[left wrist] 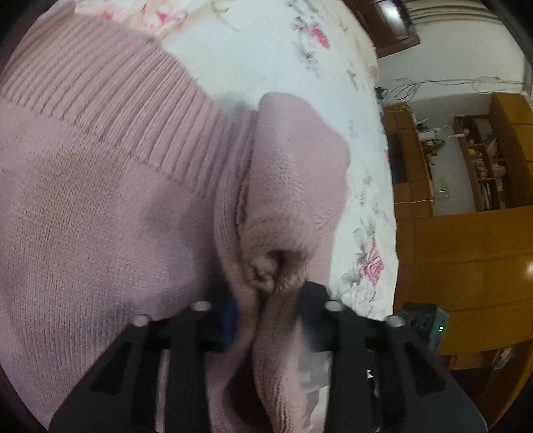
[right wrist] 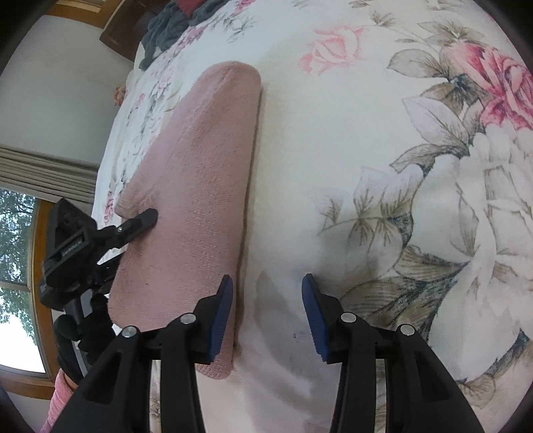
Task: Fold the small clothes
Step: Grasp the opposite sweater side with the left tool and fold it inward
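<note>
Because the pink knitted garment (left wrist: 110, 206) is being folded, a bunched fold of it sits pinched between the fingers of the left gripper (left wrist: 266, 299), which are closed tight on the wool. The garment lies on a floral bedspread (right wrist: 383, 166), and the right wrist view shows it as a long, narrow, already doubled strip (right wrist: 200, 186) with rounded corners. Judged from that shape, the fold is well along, and the left gripper's hold is probably there to carry one edge over or to set it down.

The right gripper (right wrist: 266, 313) hangs just above the sheet beside the strip's near edge, its jaws wide apart and holding nothing; its left blue pad (right wrist: 221, 319) overlaps the knit's edge, though contact cannot be confirmed. It looks placed to catch or pin that edge.

Texture: soft, fuzzy plain knit over the body, with a broad ribbed band (left wrist: 110, 100) of raised parallel ridges. The cloth is thick and limp and creases into puckers at the pinch. The bedspread is smooth white cotton printed with pink roses and grey-green leaves. A wooden shelf unit (left wrist: 466, 166) stands beyond the bed; a dark heap of clothes (right wrist: 166, 23) lies at the far end.
</note>
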The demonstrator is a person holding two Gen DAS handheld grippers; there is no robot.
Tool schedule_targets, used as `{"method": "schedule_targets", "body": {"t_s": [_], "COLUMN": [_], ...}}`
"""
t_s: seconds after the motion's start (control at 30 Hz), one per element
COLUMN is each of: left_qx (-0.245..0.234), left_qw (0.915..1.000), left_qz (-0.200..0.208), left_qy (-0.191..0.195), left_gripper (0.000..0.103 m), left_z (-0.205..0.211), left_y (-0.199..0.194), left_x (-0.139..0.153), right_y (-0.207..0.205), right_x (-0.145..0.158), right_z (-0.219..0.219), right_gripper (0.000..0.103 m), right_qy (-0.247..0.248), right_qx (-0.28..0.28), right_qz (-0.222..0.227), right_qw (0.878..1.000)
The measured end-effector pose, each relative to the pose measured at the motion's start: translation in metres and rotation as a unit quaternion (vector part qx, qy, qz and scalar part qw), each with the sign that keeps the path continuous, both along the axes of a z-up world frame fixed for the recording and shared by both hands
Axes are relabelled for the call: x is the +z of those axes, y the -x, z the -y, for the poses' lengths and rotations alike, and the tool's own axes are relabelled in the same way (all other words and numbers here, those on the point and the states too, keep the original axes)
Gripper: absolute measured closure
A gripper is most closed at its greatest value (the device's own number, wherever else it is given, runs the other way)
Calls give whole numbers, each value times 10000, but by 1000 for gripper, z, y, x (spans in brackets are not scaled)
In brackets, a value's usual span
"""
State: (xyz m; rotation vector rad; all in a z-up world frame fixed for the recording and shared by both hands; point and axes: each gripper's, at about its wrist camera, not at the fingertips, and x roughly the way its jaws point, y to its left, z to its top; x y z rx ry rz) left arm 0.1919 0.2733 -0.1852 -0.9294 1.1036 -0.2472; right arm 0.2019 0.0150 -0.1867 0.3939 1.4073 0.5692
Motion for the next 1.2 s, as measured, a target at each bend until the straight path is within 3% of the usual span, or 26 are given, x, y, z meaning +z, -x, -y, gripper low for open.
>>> {"method": "schedule_targets", "body": {"t_s": [0.33,0.57,0.83,1.03,1.1,1.2], "left_qx": [-1,282,858,599,543,541], "left_qw": [9930,9904,9914,9967,9973,9979], "left_qz": [1071,1162,756,455,440,343], "left_qy": [-505,-699,-642,-293,-230,-100], "left_gripper": [81,81,81,81,81,79], "left_z": [-12,-91,-177,-180,-176,-178], "left_y": [25,58,94,94,90,87], "left_x": [74,93,57,13,5,-7], "right_y": [8,16,31,45,44,47], "right_x": [7,18,29,22,19,10], "right_z": [-2,-42,-97,-129,-133,-138], "right_gripper": [59,58,55,46,40,40], "right_qy": [2,-96,-266,-620,-581,-535], "right_qx": [51,415,1003,1221,1253,1243], "right_qz": [66,220,340,60,-4,-152], "right_qw": [10000,9988,9940,9906,9904,9907]}}
